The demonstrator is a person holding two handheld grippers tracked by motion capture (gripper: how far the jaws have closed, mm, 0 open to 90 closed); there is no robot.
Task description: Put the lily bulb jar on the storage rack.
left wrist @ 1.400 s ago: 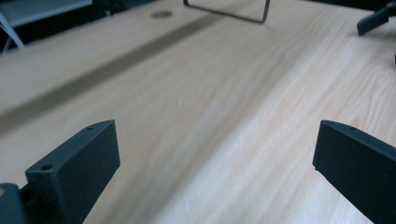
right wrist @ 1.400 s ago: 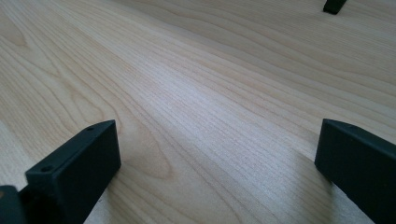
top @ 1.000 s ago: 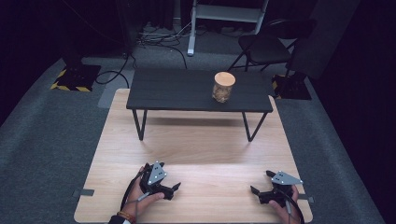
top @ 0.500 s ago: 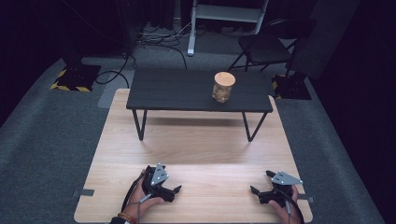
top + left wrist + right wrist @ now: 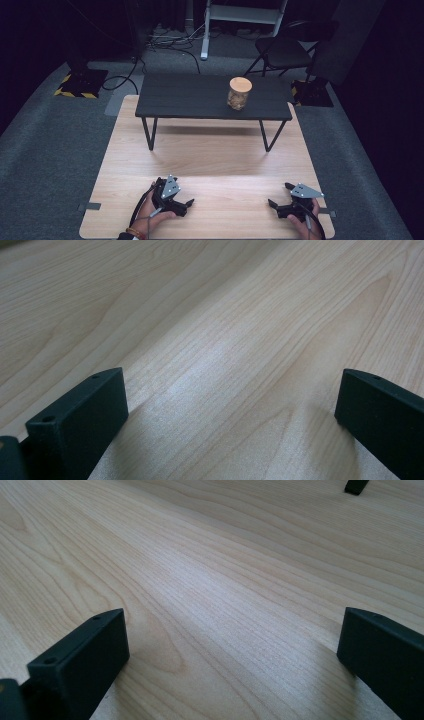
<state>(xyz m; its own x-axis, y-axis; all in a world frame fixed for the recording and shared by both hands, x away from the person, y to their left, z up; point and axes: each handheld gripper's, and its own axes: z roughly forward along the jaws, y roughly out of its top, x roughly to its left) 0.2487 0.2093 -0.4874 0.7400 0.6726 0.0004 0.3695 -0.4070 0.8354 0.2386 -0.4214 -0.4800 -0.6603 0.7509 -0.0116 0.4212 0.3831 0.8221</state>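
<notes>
A glass jar [image 5: 239,94] with a round wooden lid and brownish contents stands upright on the right half of a low black table [image 5: 200,97]. Both grippers rest far from it, on the near part of the light wooden board [image 5: 220,150]. A hand holds my left gripper [image 5: 186,204] at the near left, jaws pointing right. Another hand holds my right gripper [image 5: 278,196] at the near right, jaws pointing left. In the left gripper view, my left gripper [image 5: 232,377] is open over bare wood. My right gripper [image 5: 232,615] is open too, nothing between its jaws.
The black table stands on thin legs [image 5: 150,135] across the far part of the board. Grey carpet [image 5: 55,150] surrounds the board. A folding chair [image 5: 282,52], cables and a stand base lie behind. A small dark piece [image 5: 355,486] sits at the right gripper view's top edge.
My left gripper has shifted slightly to the right and toward the near edge. The right gripper and the jar have stayed where they were.
</notes>
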